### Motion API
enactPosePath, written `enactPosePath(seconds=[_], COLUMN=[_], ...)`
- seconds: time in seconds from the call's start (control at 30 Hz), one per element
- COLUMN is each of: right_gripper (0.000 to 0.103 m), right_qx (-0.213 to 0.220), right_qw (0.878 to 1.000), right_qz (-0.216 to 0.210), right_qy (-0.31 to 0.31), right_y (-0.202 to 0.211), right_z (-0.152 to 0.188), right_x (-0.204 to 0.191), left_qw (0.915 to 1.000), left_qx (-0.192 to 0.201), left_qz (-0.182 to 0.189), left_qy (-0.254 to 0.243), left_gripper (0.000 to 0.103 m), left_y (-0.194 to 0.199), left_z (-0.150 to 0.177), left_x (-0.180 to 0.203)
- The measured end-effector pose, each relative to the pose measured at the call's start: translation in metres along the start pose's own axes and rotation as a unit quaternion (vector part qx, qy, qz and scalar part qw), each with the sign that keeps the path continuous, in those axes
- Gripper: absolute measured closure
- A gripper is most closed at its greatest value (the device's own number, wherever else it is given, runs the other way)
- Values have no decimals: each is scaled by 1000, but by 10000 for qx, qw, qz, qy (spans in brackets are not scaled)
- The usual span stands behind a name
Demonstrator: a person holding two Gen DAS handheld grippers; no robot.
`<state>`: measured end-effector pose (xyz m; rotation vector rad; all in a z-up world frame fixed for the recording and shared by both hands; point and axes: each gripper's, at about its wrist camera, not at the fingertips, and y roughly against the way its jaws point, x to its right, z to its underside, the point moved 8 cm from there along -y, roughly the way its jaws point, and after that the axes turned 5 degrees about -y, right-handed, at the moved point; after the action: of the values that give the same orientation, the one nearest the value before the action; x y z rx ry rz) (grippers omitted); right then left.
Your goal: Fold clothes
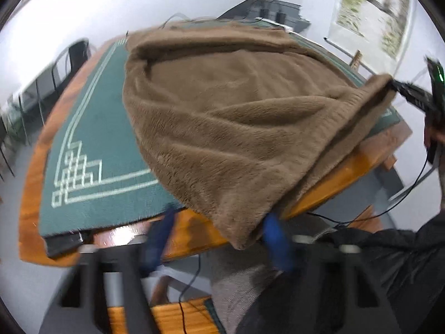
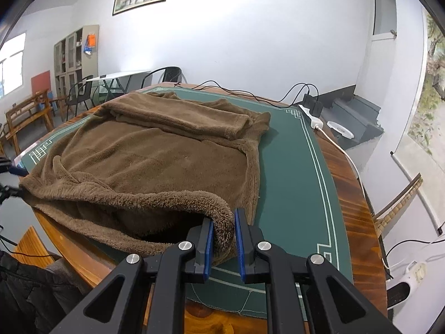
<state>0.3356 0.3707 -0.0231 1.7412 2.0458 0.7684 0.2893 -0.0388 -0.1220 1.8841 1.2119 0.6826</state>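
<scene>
Brown fleece, thick and soft: the garment [image 2: 155, 150] lies on the green mat [image 2: 294, 183] of the wooden table [image 2: 350, 194], with its near hem hanging over the table edge toward us. One part is already folded across the far side.

Our right gripper [image 2: 224, 239] is clenched on a rolled piece of the hem at the near right corner; the pile fills the space between the blue pads. Our left gripper [image 1: 219, 236] is at the other hem corner. Its pads stand quite apart and the picture is blurred, so we cannot tell if it really grips the cloth or if the cloth only hangs over one finger.

We judge that this fabric is light but bulky. It will sag in the middle between two holds and it will not keep a sharp crease. The pile gives good friction, so slipping is not a big danger. The best places to hold are the two hem corners, at the thick edge, both layers together.
</scene>
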Motion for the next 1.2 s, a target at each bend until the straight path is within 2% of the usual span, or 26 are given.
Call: enactPosePath(seconds=[0.1, 0.2, 0.3, 0.4, 0.6, 0.73, 0.93, 1.07, 1.2], right_gripper=[88, 88, 88, 88, 88, 88, 88, 88, 88], right_qx=[28, 68, 139, 300, 827, 1234, 1649, 1698, 1587], right_qw=[10000, 10000, 9998, 9993, 9951, 9905, 9831, 9817, 9820], right_qz=[-5, -8, -10, -4, 158, 322, 595, 743, 946], right_qy=[-4, 23, 124, 245, 519, 505, 534, 441, 393], right_y=[2, 5, 9, 17, 37, 45, 38, 16, -27], right_z=[0, -2, -8, -19, -60, -98, -160, -198, -236], right_x=[0, 0, -4, -9, -13, -5, 9, 23, 36], left_qw=[10000, 9995, 9953, 9866, 9661, 9525, 9381, 9374, 9385], left_qx=[-37, 298, 848, 1443, 2396, 2842, 3146, 3182, 3128], left_qz=[81, -130, -462, -753, -956, -1044, -1388, -1318, -1350], left_qy=[-8, -18, -95, -124, 81, 334, 406, 517, 561], left_gripper=[80, 81, 81, 81, 81, 78, 78, 78, 76], left_y=[-3, 18, 51, 89, 144, 161, 161, 151, 128], left_z=[2, -7, -28, -53, -108, -142, -202, -245, -291], left_x=[4, -3, -12, -21, -42, -54, -73, -89, -104])
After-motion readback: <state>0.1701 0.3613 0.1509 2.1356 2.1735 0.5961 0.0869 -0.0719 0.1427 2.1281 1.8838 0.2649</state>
